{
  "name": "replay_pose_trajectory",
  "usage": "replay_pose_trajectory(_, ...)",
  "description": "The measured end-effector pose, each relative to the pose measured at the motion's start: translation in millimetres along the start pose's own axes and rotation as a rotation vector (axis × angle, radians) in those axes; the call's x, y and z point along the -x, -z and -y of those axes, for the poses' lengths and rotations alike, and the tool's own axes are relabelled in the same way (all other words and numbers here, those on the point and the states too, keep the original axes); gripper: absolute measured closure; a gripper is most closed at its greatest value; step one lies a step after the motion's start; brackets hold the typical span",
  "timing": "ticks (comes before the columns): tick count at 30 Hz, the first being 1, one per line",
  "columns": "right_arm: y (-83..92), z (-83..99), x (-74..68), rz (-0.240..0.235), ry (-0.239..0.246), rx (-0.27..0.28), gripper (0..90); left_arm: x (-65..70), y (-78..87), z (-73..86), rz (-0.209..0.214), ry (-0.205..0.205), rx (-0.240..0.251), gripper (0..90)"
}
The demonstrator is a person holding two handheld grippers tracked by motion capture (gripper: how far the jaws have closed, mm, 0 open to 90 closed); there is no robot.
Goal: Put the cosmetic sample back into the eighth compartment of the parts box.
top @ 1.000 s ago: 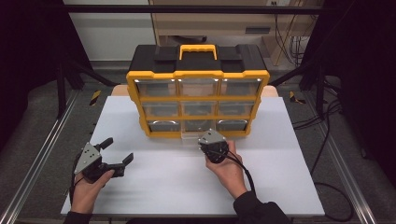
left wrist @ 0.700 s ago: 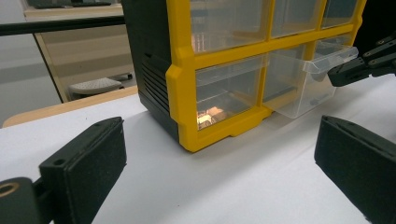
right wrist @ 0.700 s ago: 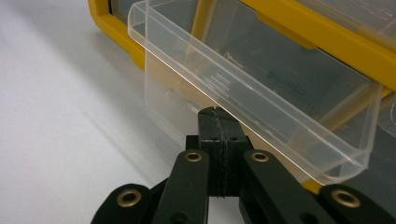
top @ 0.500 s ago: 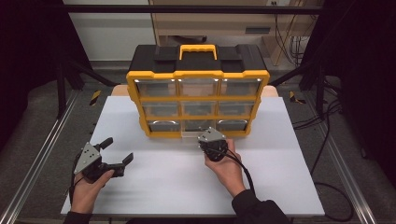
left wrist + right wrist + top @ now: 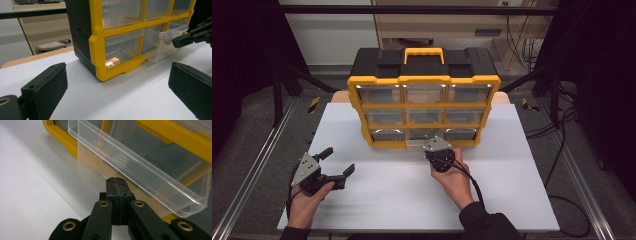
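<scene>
the left gripper (image 5: 334, 165) is resting wide open on the white table (image 5: 377, 200), well apart. the yellow organizer (image 5: 424, 85) is standing mid-table. its bottom middle drawer (image 5: 162, 42) is sitting pulled out slightly further than a second ago, its lip running crosswise just above the right gripper (image 5: 116, 180), jaws pressed together, empty.

My left tool (image 5: 337, 163): black, two blocky flat-faced jaws, grey three-cornered plate on top, black cable off the back. My right tool (image 5: 117, 180): black too, same grey plate, black link arms with brass-coloured rivets, ridged pads, small screw holes near the tip. Thick black cable (image 5: 472, 180) runs along my right wrist. Dark sleeve (image 5: 489, 222) on right arm, dark cuff on left.
</scene>
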State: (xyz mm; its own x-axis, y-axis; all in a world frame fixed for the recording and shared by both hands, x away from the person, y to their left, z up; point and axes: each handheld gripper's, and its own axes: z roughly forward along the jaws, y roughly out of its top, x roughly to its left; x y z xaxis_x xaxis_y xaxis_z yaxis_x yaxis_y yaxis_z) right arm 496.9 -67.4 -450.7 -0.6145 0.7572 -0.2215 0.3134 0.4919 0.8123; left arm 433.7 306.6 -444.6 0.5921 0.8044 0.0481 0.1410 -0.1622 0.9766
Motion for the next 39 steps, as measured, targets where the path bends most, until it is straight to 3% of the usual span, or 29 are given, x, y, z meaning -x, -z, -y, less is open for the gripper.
replay_pose_trajectory(39,-6.2,-4.0,0.5,0.009,0.01,-0.001,90.0,-0.3,-0.3,0.3,0.001,0.002,-0.001,2.2)
